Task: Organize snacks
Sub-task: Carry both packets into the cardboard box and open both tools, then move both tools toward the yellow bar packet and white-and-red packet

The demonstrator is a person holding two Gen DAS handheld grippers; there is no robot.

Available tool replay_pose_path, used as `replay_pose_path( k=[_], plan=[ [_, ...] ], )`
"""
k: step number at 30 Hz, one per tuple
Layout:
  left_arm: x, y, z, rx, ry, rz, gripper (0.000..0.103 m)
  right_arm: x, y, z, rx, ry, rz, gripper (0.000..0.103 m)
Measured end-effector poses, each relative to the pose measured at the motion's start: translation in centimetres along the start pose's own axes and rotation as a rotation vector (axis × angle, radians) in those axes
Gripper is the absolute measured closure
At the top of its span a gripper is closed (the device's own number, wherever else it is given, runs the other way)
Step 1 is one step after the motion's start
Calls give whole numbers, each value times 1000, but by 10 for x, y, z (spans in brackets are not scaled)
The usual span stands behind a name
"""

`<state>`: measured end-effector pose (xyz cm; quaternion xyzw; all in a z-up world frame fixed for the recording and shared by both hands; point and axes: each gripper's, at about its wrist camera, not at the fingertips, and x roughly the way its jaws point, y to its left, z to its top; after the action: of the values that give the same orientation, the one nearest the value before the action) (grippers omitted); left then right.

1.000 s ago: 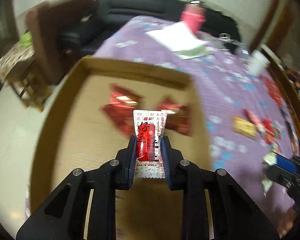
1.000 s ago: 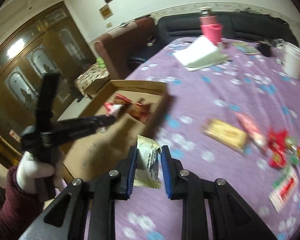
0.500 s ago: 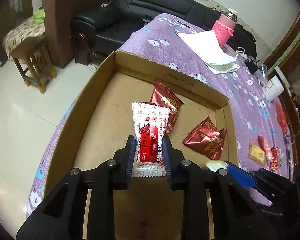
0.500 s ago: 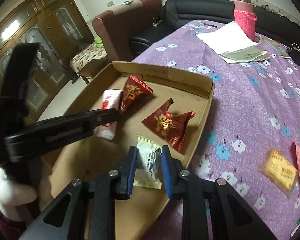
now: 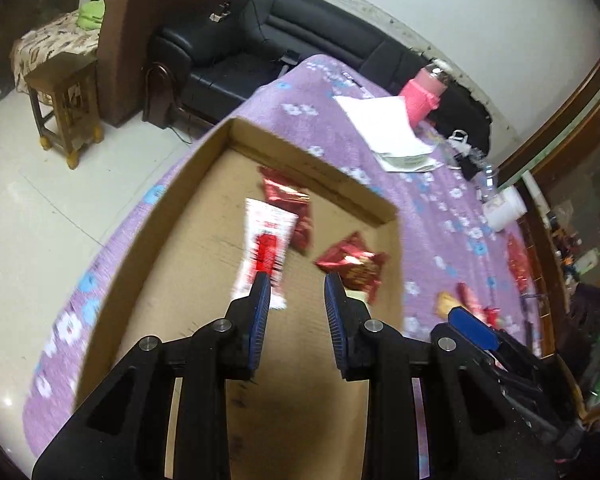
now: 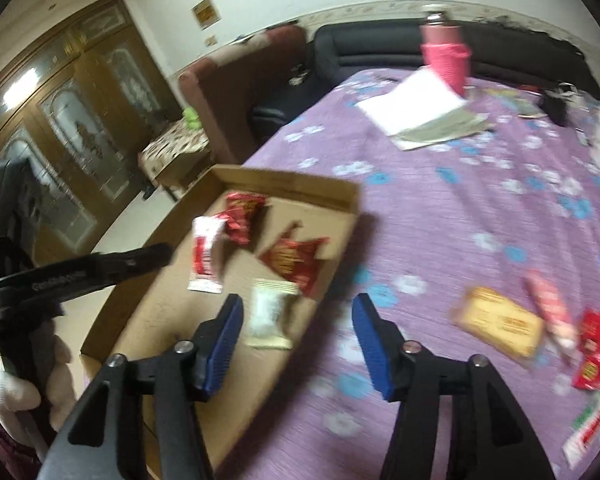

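Left gripper (image 5: pixel 293 286): jaws just opened, parted, nothing held.
Right gripper (image 6: pixel 298 314): jaws just opened wide, empty.
White packet (image 6: pixel 269 312): lying in the cardboard box (image 5: pixel 160 216).
Handling: likely light, crinkly, slippery; pinch a sealed edge.

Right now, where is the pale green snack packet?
In the right wrist view, the pale green packet lies in the cardboard box, at its near right side, just below a red packet.
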<state>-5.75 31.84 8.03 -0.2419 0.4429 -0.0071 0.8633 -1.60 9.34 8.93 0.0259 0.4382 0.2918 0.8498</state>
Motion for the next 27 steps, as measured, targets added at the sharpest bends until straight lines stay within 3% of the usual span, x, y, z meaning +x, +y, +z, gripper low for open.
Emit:
replay_pose_path(
  k=[3,5,7,9,11,12,14,17,23,27],
  plan=[
    [-14,-16,-11,5,-40,-95,53,-30,-32,-4,27,-38,-73,37],
    [-22,-33,-21,42,-60,-136,53,-56,-54,-10,18,-89,-152,17],
    [-24,-48,-31,62,-63,-183,53,-83,-77,-20,13,-170,-246,6],
    [-21,-62,-41,60,-44,-223,53,-106,-103,-32,32,-228,-329,6],
    [-15,-73,-52,59,-13,-259,53,-114,-129,-42,89,-188,-368,7],
    [-12,-78,-58,57,4,-271,53,-115,-140,-45,121,-160,-348,9],
    [-6,-90,-72,67,31,-284,53,-112,-151,-51,150,-130,-292,26],
    [-6,-107,-90,125,30,-248,53,-92,-143,-46,108,-90,-218,37],
    [-21,-109,-99,177,-8,-169,53,-32,-115,-13,32,-12,-65,38],
    [-32,-96,-98,159,-35,-143,53,12,-112,4,16,44,-110,38]
  ],
)
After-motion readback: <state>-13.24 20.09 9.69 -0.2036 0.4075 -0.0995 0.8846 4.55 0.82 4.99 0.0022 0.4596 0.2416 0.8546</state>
